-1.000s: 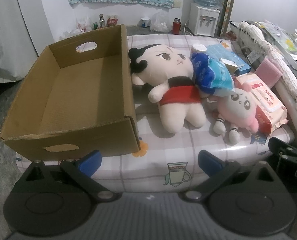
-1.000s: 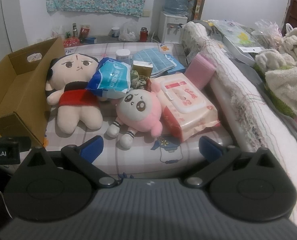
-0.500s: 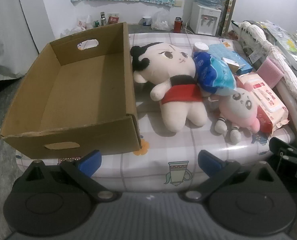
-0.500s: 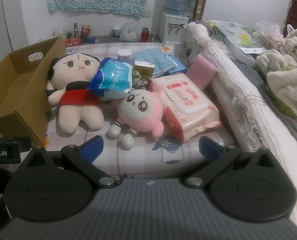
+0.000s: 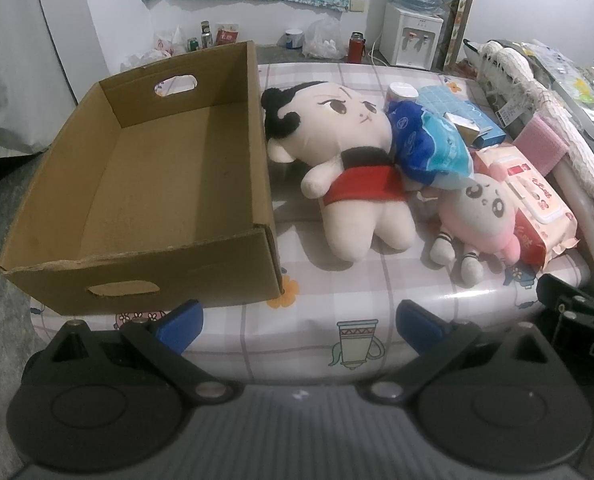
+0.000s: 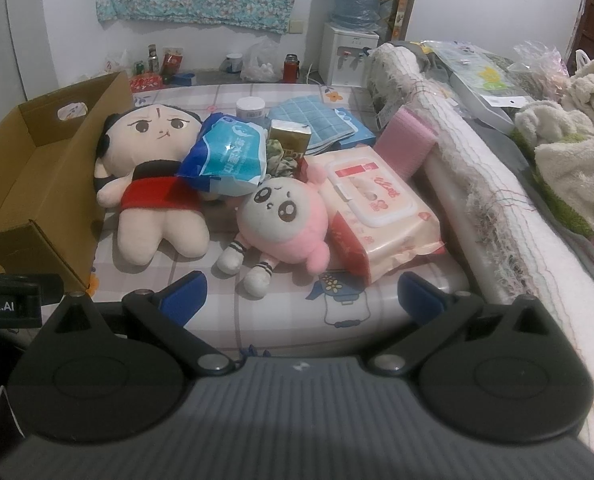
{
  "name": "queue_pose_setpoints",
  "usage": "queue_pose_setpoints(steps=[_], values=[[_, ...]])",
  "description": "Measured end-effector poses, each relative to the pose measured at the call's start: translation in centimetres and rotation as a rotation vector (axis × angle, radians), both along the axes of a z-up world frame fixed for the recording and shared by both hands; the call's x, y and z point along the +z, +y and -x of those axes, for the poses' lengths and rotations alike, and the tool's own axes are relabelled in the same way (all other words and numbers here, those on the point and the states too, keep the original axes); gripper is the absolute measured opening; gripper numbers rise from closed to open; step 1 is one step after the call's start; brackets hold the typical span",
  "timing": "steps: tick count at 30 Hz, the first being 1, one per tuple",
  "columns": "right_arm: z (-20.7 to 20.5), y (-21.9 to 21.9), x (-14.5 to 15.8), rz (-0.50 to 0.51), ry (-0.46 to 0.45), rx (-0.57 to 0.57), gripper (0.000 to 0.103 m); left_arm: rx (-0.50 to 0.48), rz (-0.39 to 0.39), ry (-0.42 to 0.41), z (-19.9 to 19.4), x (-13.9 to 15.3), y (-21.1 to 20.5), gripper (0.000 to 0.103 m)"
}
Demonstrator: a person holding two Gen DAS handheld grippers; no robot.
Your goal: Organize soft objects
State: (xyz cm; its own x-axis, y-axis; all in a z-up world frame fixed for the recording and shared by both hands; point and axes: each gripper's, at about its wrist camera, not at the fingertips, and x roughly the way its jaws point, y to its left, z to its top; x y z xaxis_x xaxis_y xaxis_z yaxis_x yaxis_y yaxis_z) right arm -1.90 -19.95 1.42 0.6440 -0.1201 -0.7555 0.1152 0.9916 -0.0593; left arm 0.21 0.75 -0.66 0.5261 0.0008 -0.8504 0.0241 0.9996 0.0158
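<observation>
An empty cardboard box (image 5: 145, 184) (image 6: 25, 184) stands on the left of the patterned table. Beside it lies a cream doll with black hair and a red skirt (image 5: 349, 164) (image 6: 153, 176). A blue tissue pack (image 5: 429, 148) (image 6: 229, 156) rests partly on the doll. A small pink plush (image 5: 481, 220) (image 6: 285, 220) lies to the right, against a pack of wet wipes (image 5: 537, 208) (image 6: 377, 208). My left gripper (image 5: 299, 326) is open at the table's near edge, in front of the box corner. My right gripper (image 6: 301, 294) is open, just short of the pink plush's feet.
Behind the toys sit a white jar (image 6: 250, 107), a gold carton (image 6: 289, 138), a blue cloth (image 6: 313, 122) and a pink sponge (image 6: 409, 144). A rolled white mat (image 6: 477, 168) runs along the table's right side. Towels (image 6: 569, 148) lie far right. A water dispenser (image 6: 347, 52) stands by the wall.
Both wrist views have crept slightly forward and upward toward the table. The toys and the box have not moved. Both grippers stay open.
</observation>
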Motion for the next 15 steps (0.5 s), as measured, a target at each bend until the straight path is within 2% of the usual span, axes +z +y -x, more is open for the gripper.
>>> queue_pose_setpoints(steps=[15], values=[[-0.14, 0.08, -0.09, 0.002, 0.002, 0.001, 0.102, -0.001, 0.001, 0.002, 0.02, -0.06, 0.08, 0.103]])
